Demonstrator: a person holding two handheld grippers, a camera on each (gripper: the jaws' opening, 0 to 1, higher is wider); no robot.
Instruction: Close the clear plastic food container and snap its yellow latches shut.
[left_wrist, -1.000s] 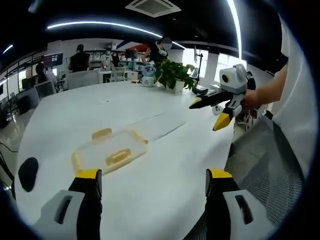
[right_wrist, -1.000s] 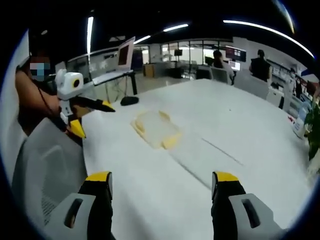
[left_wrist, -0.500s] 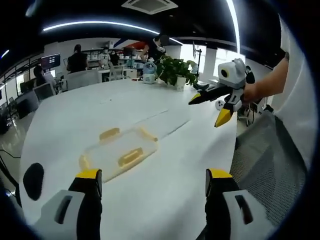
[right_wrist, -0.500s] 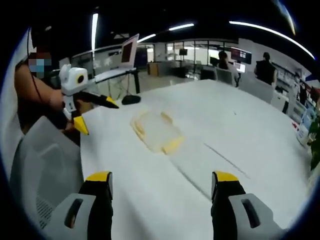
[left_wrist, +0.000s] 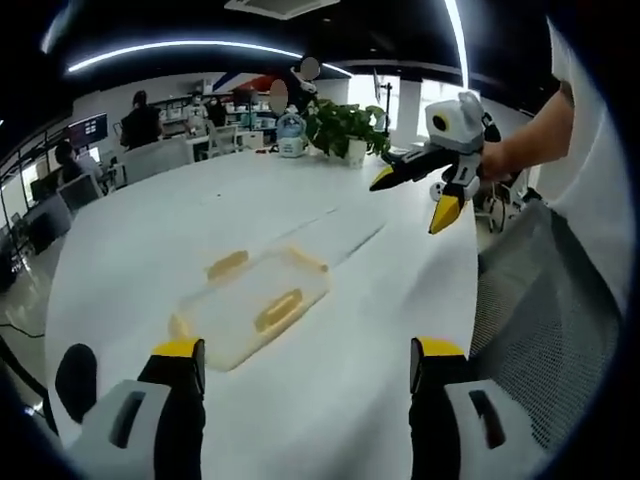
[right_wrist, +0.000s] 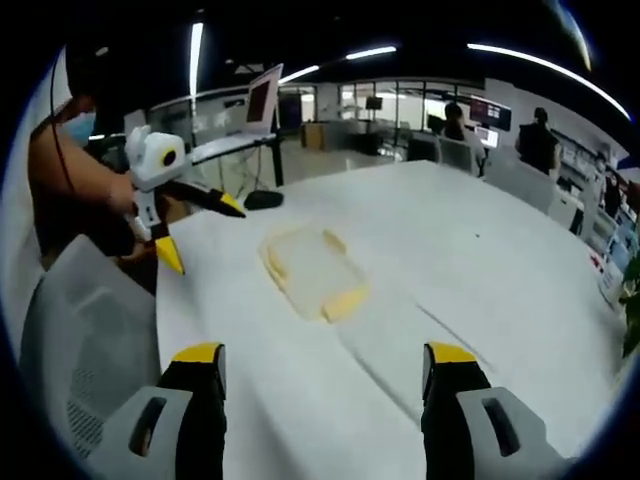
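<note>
A clear plastic food container (left_wrist: 250, 305) with yellow latches (left_wrist: 277, 310) lies flat on the white table (left_wrist: 340, 380), ahead of my left gripper (left_wrist: 305, 365), whose jaws stand open with nothing between them. The right gripper (left_wrist: 420, 195) hangs in the air at the upper right of the left gripper view, jaws open. In the right gripper view the container (right_wrist: 312, 268) lies on the table ahead of my open right gripper (right_wrist: 325, 365), and the left gripper (right_wrist: 195, 225) is held above the table's left edge, open.
A grey mesh chair (left_wrist: 545, 330) stands at the table's near edge. A potted plant (left_wrist: 345, 125) and a bottle (left_wrist: 290, 135) sit at the far end. A black mouse (right_wrist: 262, 200) lies near the table's far corner. People sit at desks behind.
Both cameras have drifted slightly closer to the container. Both grippers stay open and the container has not moved.
</note>
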